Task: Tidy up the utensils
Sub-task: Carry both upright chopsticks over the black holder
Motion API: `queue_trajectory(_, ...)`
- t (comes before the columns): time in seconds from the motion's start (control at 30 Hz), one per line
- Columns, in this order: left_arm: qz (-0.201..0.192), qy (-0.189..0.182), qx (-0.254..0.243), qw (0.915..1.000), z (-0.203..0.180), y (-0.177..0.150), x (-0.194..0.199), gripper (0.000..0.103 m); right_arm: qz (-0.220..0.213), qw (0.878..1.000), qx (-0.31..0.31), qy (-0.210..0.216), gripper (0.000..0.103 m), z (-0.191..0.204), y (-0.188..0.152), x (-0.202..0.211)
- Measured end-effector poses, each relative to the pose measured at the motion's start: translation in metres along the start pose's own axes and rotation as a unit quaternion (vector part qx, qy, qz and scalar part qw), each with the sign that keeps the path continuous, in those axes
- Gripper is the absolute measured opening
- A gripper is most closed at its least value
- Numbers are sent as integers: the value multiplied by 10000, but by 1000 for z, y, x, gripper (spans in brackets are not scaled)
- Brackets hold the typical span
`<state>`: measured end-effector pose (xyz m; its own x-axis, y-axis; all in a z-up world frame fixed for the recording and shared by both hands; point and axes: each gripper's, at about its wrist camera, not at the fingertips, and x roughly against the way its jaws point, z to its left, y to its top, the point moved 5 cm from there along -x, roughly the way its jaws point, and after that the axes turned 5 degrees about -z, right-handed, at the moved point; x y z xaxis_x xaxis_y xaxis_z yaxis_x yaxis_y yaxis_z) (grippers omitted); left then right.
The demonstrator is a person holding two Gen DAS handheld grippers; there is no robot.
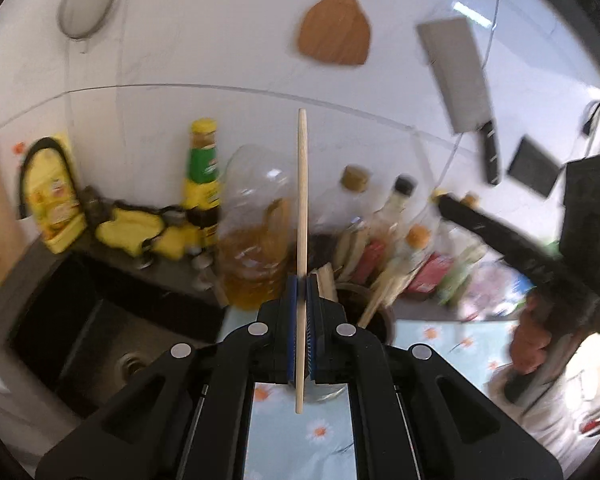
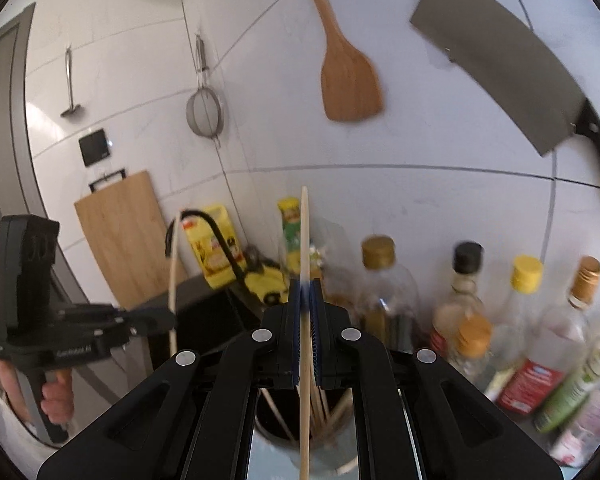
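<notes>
So it's a kitchen counter with a light blue daisy-print cover (image 1: 300, 440), white tiled wall (image 1: 220, 40) behind, and a dark sink (image 1: 112, 332) down to the left of the left gripper (image 1: 301, 280). Hanging on the wall above both tongs: a wooden spatula (image 1: 334, 24), a cleaver (image 1: 456, 76) off to the right, and a mesh strainer (image 1: 88, 4) to the left. A cutting board (image 2: 120, 236) leans by the wall left of the right gripper (image 2: 306, 292).

Each tong is clenched on a single pale wooden chopstick. The left chopstick (image 1: 301, 216) stands nearly upright between the blue pads, poking well above and below them. Same deal with the right chopstick (image 2: 305, 280).

Just below and ahead of the right gripper is a dark holder (image 2: 276, 416) with more chopsticks in it. A crowd of bottles (image 2: 472, 312) sits close behind and to the right, so that side's tight. The space above the holder is clear up to the wall.
</notes>
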<state>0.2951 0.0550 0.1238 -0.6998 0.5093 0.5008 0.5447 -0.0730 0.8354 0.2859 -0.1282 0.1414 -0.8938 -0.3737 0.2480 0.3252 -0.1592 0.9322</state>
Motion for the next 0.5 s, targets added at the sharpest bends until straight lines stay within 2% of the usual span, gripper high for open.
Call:
queue_trajectory(0.1, -195, -496, -46, 9986, -7, 8, -10, 5, -220, 9997, -41, -11, 5, 1, 3, -11)
queue_trajectory(0.3, -500, -1176, -251, 9915, -19, 11, -38, 5, -503, 9986, -177, -42, 5, -4, -1, -28)
queue_trajectory(0.5, -542, -1465, -248, 9874, -14, -2, -63, 5, -685, 9971, -328, -37, 5, -13, -12, -43)
